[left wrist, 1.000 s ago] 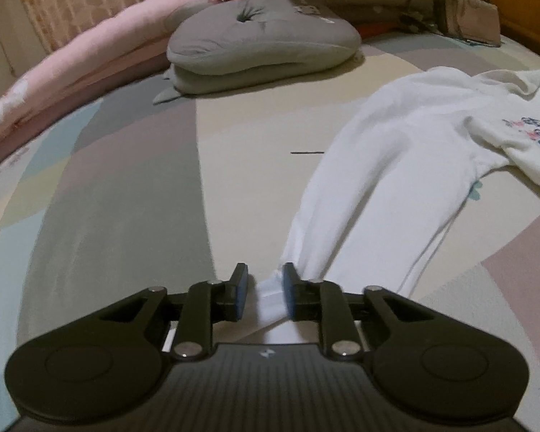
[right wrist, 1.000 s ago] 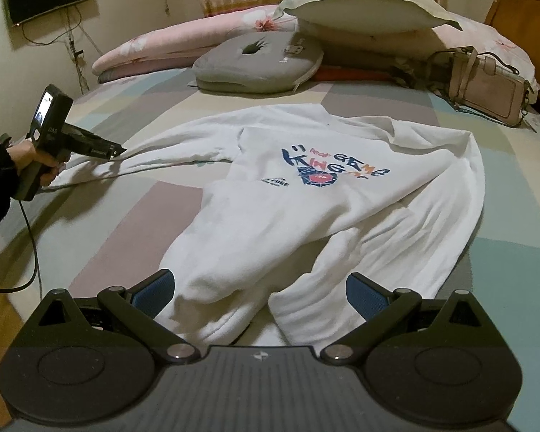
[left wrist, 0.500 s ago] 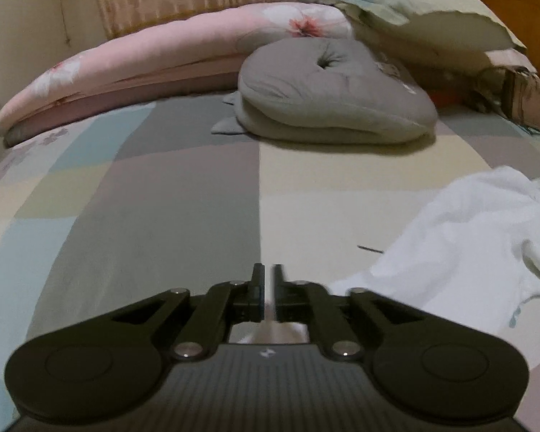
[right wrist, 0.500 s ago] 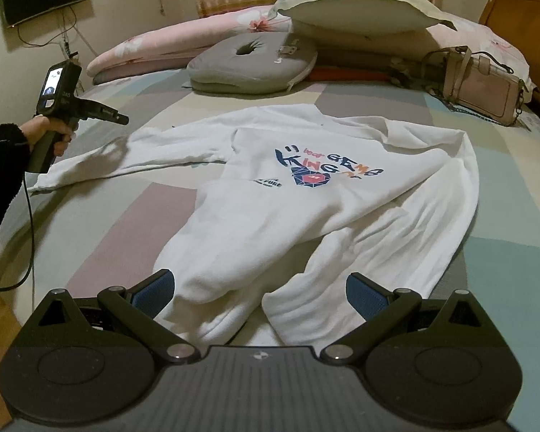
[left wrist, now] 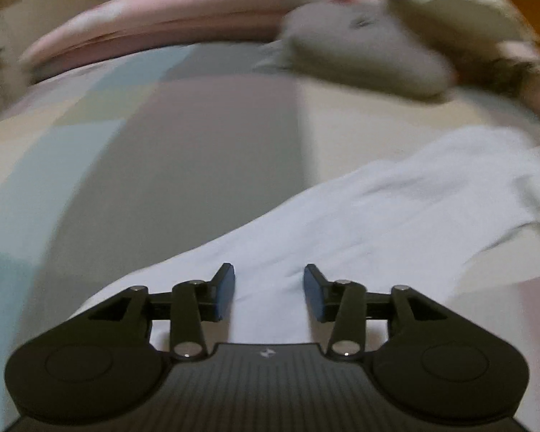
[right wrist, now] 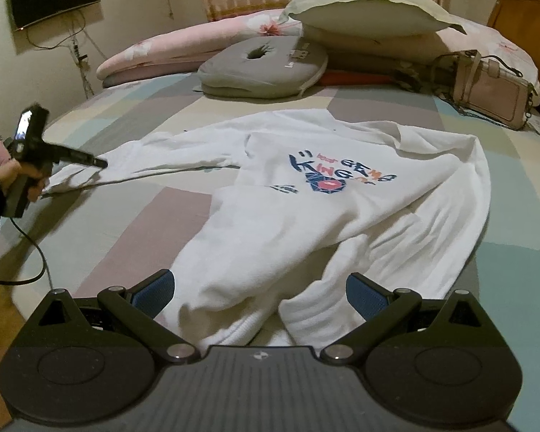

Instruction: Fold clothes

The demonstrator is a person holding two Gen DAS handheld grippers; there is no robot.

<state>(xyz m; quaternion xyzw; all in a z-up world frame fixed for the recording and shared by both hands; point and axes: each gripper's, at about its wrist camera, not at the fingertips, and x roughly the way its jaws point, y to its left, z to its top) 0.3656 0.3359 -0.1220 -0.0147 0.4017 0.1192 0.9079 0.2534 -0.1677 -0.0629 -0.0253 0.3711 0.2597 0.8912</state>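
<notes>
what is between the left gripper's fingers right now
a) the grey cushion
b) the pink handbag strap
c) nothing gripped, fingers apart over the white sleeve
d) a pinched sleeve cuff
c: the left gripper has its fingers spread apart, with the white sweatshirt sleeve lying flat beneath the gap, not pinched.

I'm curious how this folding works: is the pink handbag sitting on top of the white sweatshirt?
No, the pink handbag rests against the pillows at the far right of the bed, apart from the white sweatshirt.
</notes>
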